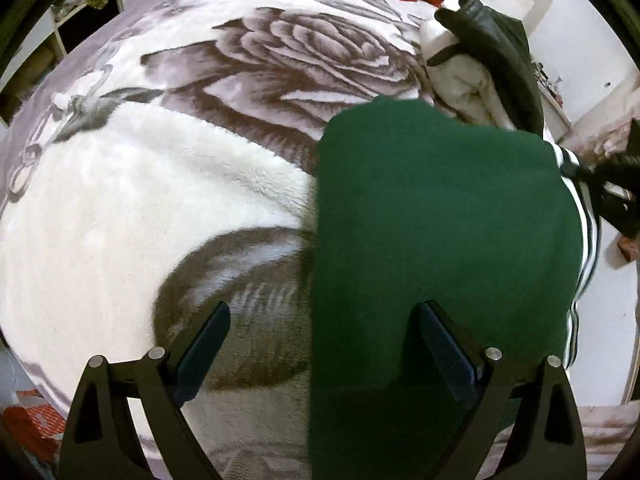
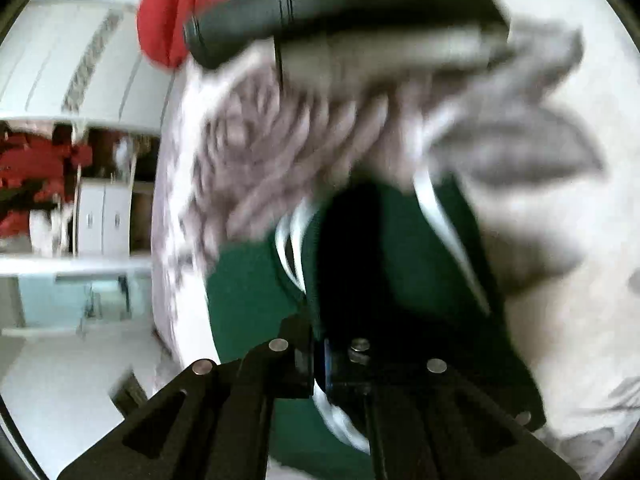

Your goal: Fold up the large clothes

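1. No text, label, brand, number or sign can be read in either view.
2. The green garment [image 1: 440,216] carries only plain white stripes, no lettering.
3. The bed blanket [image 1: 180,184] bears a flower pattern, no words.
4. The right wrist view is too blurred for any writing to show.

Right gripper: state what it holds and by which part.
The right gripper is shut on the green garment, pinching its white-striped edge.
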Tool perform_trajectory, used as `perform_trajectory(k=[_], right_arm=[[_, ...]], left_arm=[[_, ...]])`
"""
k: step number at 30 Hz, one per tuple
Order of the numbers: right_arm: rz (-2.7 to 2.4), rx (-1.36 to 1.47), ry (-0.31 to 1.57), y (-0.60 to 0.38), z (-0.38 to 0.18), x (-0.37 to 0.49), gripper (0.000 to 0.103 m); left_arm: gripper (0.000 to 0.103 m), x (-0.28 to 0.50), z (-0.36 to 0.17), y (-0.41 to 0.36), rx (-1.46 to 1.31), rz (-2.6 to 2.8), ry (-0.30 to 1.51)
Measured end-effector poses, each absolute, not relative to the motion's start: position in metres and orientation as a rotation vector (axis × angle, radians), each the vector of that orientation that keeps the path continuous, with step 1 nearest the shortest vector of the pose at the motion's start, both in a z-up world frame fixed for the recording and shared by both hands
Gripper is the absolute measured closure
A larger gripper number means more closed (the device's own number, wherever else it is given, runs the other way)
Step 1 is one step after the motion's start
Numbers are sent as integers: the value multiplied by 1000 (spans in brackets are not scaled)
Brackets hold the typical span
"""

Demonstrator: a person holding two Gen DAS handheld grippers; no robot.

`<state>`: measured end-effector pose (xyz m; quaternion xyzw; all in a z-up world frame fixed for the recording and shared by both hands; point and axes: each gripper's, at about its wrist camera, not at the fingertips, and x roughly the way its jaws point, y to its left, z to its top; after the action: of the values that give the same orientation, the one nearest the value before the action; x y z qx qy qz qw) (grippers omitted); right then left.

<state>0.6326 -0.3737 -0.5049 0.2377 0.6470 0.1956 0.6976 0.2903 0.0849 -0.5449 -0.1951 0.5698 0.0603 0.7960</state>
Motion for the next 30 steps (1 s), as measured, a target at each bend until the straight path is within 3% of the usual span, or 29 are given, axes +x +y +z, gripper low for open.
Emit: perform_trajectory(k=[3, 6, 7, 8, 10, 11, 15, 24, 27, 29, 30], right_arm=[[354, 422, 1536, -376, -532, 650, 101], [438, 484, 1648, -381, -546, 641, 99], [469, 496, 1669, -384, -544, 634, 87], [483, 498, 1681, -388, -540, 627, 64], [518, 527, 1682, -399, -535, 605, 44], [529, 542, 1694, -404, -539, 594, 44], [491, 574, 1799, -419, -564, 543, 44], [532, 798, 1778, -422, -611, 477, 43], [517, 773, 1729, -395, -621, 481, 64], [480, 829, 1688, -403, -608, 478, 93], [456, 895, 1652, -416, -594, 472, 94]], left_arm=[[6, 292, -541, 85, -458, 120, 1219], [6, 289, -541, 81, -436, 124, 1228], [6, 288, -541, 81, -434, 122, 1229], [6, 285, -543, 80, -428, 123, 1233], [6, 281, -544, 79, -417, 130, 1240], [6, 278, -545, 78, -417, 135, 1242], [6, 269, -546, 79, -436, 151, 1252], [6, 259, -550, 72, -433, 161, 1281], [6, 262, -548, 67, -408, 160, 1282], [6, 264, -539, 65, -396, 154, 1265], [6, 265, -535, 64, -397, 151, 1257]])
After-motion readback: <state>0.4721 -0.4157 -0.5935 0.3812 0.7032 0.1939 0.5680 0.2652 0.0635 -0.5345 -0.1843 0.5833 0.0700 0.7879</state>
